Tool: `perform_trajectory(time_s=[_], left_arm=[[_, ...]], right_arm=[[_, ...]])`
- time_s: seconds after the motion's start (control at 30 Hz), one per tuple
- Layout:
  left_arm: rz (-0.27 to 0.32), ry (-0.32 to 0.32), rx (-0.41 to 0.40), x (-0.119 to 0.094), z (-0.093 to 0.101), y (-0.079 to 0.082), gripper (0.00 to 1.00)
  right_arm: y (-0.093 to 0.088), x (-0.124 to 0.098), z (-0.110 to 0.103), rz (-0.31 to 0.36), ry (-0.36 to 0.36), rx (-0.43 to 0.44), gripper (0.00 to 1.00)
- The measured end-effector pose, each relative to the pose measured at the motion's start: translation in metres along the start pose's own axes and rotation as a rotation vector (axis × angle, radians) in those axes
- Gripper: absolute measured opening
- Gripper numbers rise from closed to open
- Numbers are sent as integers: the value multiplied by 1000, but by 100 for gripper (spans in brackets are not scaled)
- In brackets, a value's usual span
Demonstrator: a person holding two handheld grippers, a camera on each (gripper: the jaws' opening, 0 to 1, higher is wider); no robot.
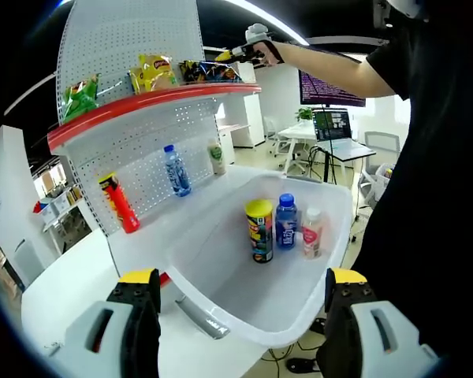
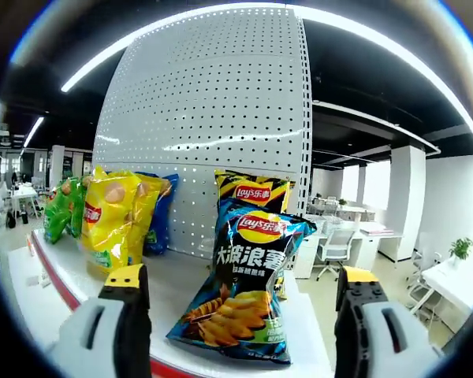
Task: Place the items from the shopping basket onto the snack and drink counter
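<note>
The white shopping basket (image 1: 221, 319) holds a yellow-lidded can (image 1: 259, 230), a blue bottle (image 1: 286, 221) and a pink-labelled bottle (image 1: 311, 232), all upright. My left gripper (image 1: 240, 287) hovers open over the basket's near rim. A person's outstretched arm holds my right gripper (image 1: 238, 54) at the upper shelf. In the right gripper view, my right gripper (image 2: 243, 285) is open with a dark blue Lay's chip bag (image 2: 248, 295) standing on the shelf between its jaws, untouched by them. A second dark Lay's bag (image 2: 251, 191) stands behind it.
The upper red-edged shelf (image 1: 154, 101) carries green (image 1: 80, 96), yellow (image 1: 151, 73) and blue (image 1: 209, 72) chip bags. The lower counter (image 1: 154, 228) has a red canister (image 1: 121, 203), a water bottle (image 1: 176, 170) and a green-white bottle (image 1: 216, 157). Desks and chairs stand behind.
</note>
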State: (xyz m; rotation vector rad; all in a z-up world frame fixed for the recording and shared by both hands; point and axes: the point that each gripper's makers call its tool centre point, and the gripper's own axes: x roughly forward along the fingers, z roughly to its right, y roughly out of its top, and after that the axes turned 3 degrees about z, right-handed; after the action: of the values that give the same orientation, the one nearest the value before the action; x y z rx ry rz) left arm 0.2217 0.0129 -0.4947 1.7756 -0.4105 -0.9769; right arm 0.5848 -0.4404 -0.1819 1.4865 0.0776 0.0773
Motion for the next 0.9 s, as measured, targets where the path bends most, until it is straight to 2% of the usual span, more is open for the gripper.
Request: perform_trajectory(time_s=[0.13,0.2,0.23,0.47,0.57,0.73,0.83,0.9], left_arm=[[3,-13,3,3,2,2,86],[7,-18,1,4,2,3,86],[9,-19,2,4,2,3,86],[9,-36,10,8,4,3,86],[9,-42,12,9,4,3,86],[7,-52,19,12,5,5,86],[16,-55,23,13,5,8,86],[19,-59,24,14,5,9,86]], right_arm=[[5,-10,-4,10,7,-7,96],[4,-20,-7,8,10,-14,96],[3,-16,-8,3,15,-11,96],[-5,-32,-19,-18,47,-32,96],[-7,-36,-20,-29,54,-80,96],[-10,-46,-24,-28,77,-57,96],[-12,-51,-25,-22,75,-114,96],[-16,-56,-27,-28,89,-100,96]])
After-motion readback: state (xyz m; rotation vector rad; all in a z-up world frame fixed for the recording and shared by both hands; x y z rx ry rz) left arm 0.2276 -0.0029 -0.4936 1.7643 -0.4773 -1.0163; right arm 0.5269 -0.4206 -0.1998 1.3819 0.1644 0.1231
